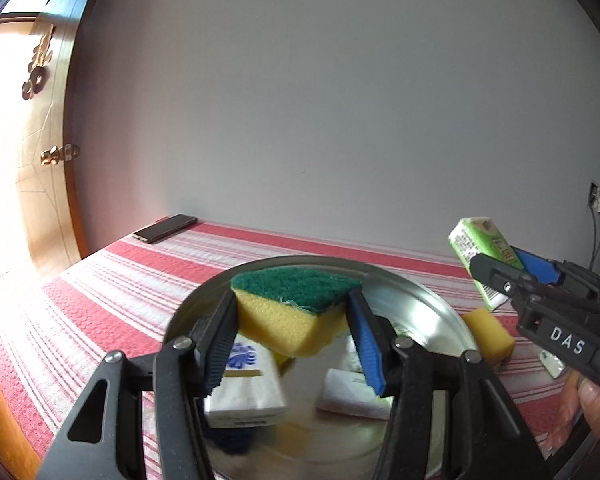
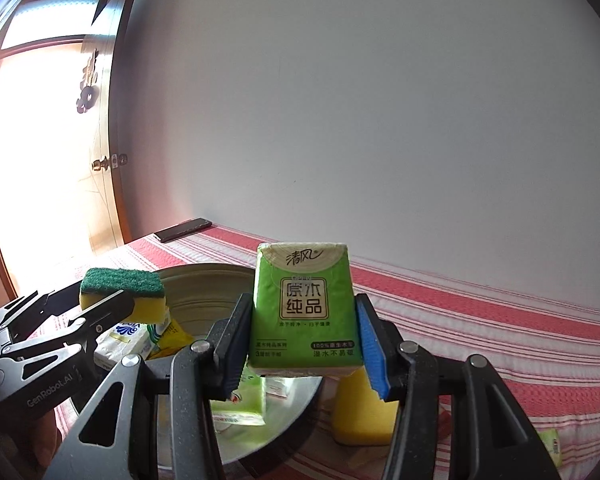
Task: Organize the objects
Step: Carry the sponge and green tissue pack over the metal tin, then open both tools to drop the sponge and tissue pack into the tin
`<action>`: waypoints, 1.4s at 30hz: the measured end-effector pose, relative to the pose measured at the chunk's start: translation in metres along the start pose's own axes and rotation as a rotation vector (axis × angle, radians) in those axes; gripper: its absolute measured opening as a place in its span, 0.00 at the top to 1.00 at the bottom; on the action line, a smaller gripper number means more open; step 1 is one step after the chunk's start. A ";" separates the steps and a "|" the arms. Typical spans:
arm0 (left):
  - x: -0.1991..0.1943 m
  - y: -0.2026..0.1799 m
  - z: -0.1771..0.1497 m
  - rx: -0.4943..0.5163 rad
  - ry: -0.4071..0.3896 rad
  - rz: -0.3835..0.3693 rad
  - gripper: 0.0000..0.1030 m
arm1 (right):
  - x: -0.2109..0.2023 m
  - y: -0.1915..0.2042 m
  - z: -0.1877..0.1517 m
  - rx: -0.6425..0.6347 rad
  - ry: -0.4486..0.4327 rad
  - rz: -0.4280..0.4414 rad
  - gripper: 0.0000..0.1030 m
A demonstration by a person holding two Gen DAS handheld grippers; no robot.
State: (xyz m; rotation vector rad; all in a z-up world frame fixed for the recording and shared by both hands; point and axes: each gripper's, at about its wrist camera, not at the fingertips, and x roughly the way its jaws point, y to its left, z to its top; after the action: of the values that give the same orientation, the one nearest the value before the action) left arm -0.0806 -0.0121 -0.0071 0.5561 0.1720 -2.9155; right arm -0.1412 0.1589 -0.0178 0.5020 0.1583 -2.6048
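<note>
My left gripper (image 1: 292, 316) is shut on a yellow sponge with a green scouring top (image 1: 296, 304) and holds it above a round metal tray (image 1: 432, 308). It also shows in the right wrist view (image 2: 122, 294). My right gripper (image 2: 302, 334) is shut on a green tissue pack (image 2: 304, 308), upright, above the tray's right edge (image 2: 204, 280); the pack shows in the left wrist view (image 1: 482, 256) too. White tissue packs (image 1: 248, 392) and a green pack (image 2: 244, 404) lie in the tray.
A plain yellow sponge (image 2: 362, 412) stands on the red-and-white striped cloth (image 2: 480, 320) just right of the tray. A dark phone (image 1: 165, 228) lies at the far left corner. A small green packet (image 2: 552, 446) lies at far right. Wall behind, door at left.
</note>
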 end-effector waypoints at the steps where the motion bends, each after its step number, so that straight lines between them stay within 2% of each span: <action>1: 0.002 0.002 0.000 -0.003 0.008 0.007 0.48 | 0.004 0.001 0.002 0.001 0.007 0.005 0.50; 12: 0.025 0.017 -0.008 -0.012 0.101 0.066 0.48 | 0.048 0.018 0.004 -0.024 0.114 0.046 0.49; 19: 0.025 0.009 -0.013 0.026 0.115 0.071 0.48 | 0.072 0.025 0.005 -0.040 0.179 0.059 0.49; 27: 0.024 0.007 -0.017 0.062 0.106 0.089 0.45 | 0.080 0.032 0.002 -0.031 0.199 0.092 0.49; 28: 0.023 0.007 -0.017 0.060 0.102 0.089 0.44 | 0.080 0.033 0.001 -0.031 0.199 0.096 0.48; 30: 0.019 0.008 -0.016 0.056 0.088 0.098 0.29 | 0.079 0.033 0.000 -0.032 0.190 0.093 0.39; 31: 0.016 0.008 -0.015 0.056 0.073 0.108 0.18 | 0.077 0.033 0.000 -0.027 0.183 0.094 0.28; 32: 0.013 0.007 -0.015 0.058 0.060 0.118 0.09 | 0.075 0.032 0.000 -0.023 0.173 0.095 0.23; 34: 0.010 0.007 -0.014 0.063 0.041 0.131 0.02 | 0.070 0.031 0.001 -0.016 0.152 0.094 0.22; 38: 0.010 0.003 -0.014 0.068 0.040 0.136 0.02 | 0.052 0.018 0.000 -0.008 0.121 0.074 0.22; 42: 0.011 -0.001 -0.013 0.079 0.030 0.160 0.02 | 0.030 -0.017 -0.005 0.048 0.095 0.033 0.22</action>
State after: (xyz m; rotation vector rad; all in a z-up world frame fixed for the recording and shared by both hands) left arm -0.0864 -0.0109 -0.0227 0.5967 0.0147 -2.7694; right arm -0.1725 0.1617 -0.0339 0.6403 0.1181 -2.5595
